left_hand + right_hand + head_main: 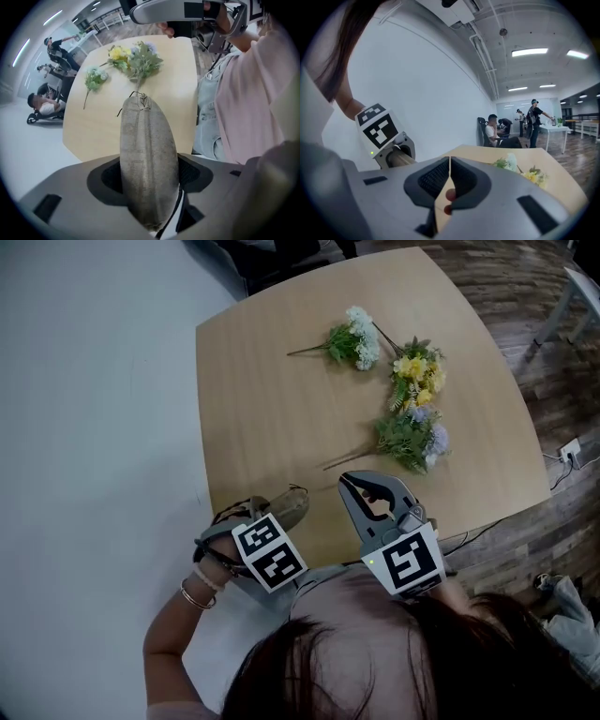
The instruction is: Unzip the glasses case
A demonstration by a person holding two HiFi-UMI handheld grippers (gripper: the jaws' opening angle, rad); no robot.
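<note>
Firmly pinched between the fingers of the left gripper, the grey-beige fabric glasses case stands on its long edge, both pads pressing its sides, so the fingers are spread wide around it. It hangs over the near edge of the tabletop, not resting on it, and a thin dark cord loops off its far end. The case fills the gap between the pads and hides what lies straight past them.

Just beside it, the right gripper has its fingers pressed together with nothing between them, and points across the tabletop.

Farther out on the pale wood lie three flower sprigs, well apart from the case: a white-and-green one, a yellow one, and a green-and-lavender one.

The person's dark hair covers the bottom of the head view. A bracelet circles the left wrist. Other people sit and stand beyond the table.
</note>
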